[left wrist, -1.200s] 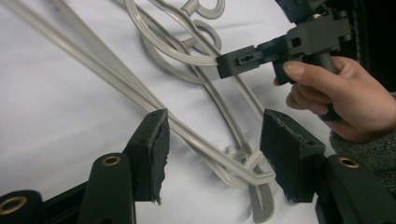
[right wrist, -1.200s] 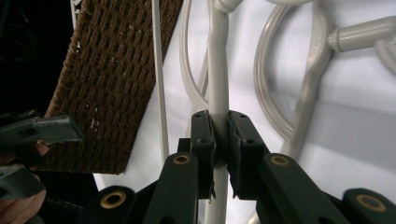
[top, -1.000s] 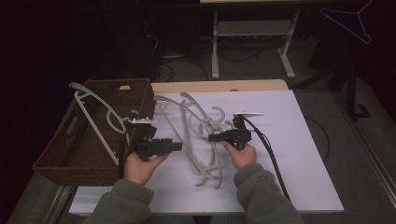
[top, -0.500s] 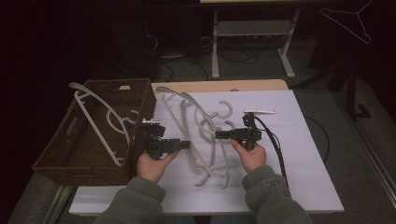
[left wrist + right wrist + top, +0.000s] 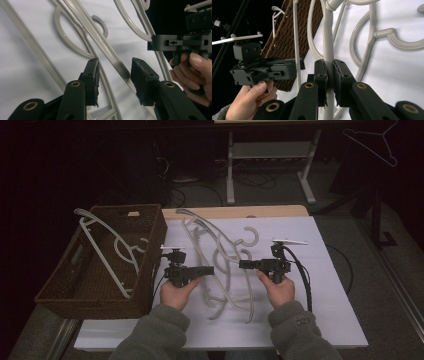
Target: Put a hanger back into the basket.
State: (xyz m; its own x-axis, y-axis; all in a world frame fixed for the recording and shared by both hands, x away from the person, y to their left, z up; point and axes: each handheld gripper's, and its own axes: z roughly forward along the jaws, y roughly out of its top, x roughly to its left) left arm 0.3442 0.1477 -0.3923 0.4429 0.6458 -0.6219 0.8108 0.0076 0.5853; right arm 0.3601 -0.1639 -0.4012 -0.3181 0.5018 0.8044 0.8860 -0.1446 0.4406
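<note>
Right gripper [image 5: 329,80] pinches a bar of a pale hanger [image 5: 328,57] in the tangled hangers [image 5: 220,265] on the white table [image 5: 330,320] — left gripper [image 5: 113,82] spread wide, a hanger bar [image 5: 110,56] between its jaws — wicker basket [image 5: 60,292] sits left.

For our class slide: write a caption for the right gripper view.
Right gripper clamps a white hanger's bar.

The black two-jawed tongs [image 5: 113,82] stand parted, a pale grey plastic hanger bar [image 5: 110,56] running between the jaws from 11 to 5 o'clock — whether it touches either pad is unclear. More tangled hangers lie on the white surface [image 5: 22,75]. At 3 o'clock, a hand [image 5: 193,75] grips the other tongs [image 5: 156,45].
</note>
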